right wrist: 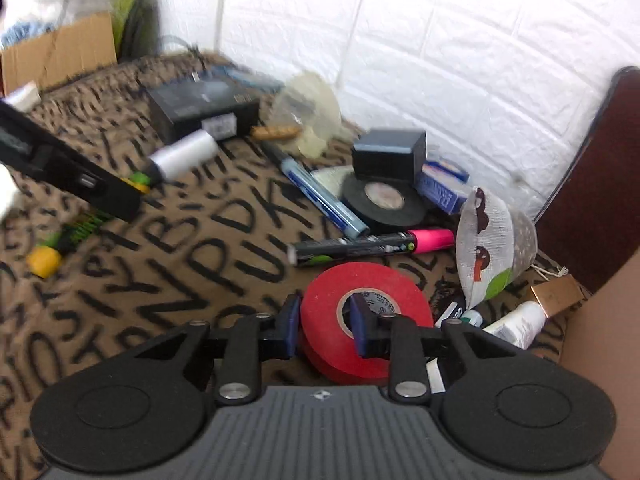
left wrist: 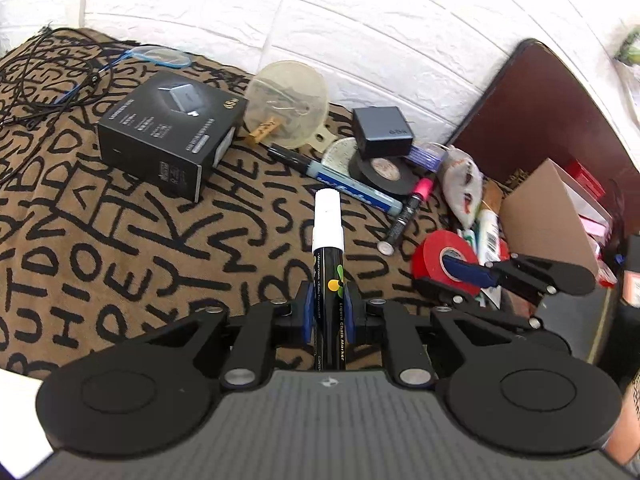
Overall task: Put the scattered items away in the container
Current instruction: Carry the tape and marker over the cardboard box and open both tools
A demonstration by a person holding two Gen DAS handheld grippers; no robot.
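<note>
My left gripper [left wrist: 327,312] is shut on a black chalk marker with a white cap [left wrist: 328,240], held above the patterned cloth; it also shows in the right wrist view [right wrist: 182,156]. My right gripper [right wrist: 326,322] is shut on a red tape roll [right wrist: 362,320], one finger inside its hole and one outside; the roll also shows in the left wrist view [left wrist: 442,266]. A cardboard box [left wrist: 552,216] stands at the right edge.
On the cloth lie a black carton [left wrist: 168,128], a clear funnel [left wrist: 286,102], a blue pen [left wrist: 344,182], a black tape roll [left wrist: 384,170], a black charger [left wrist: 382,130], a pink-capped marker [right wrist: 372,244] and a cloth pouch [right wrist: 494,248]. Cables [left wrist: 44,76] lie far left.
</note>
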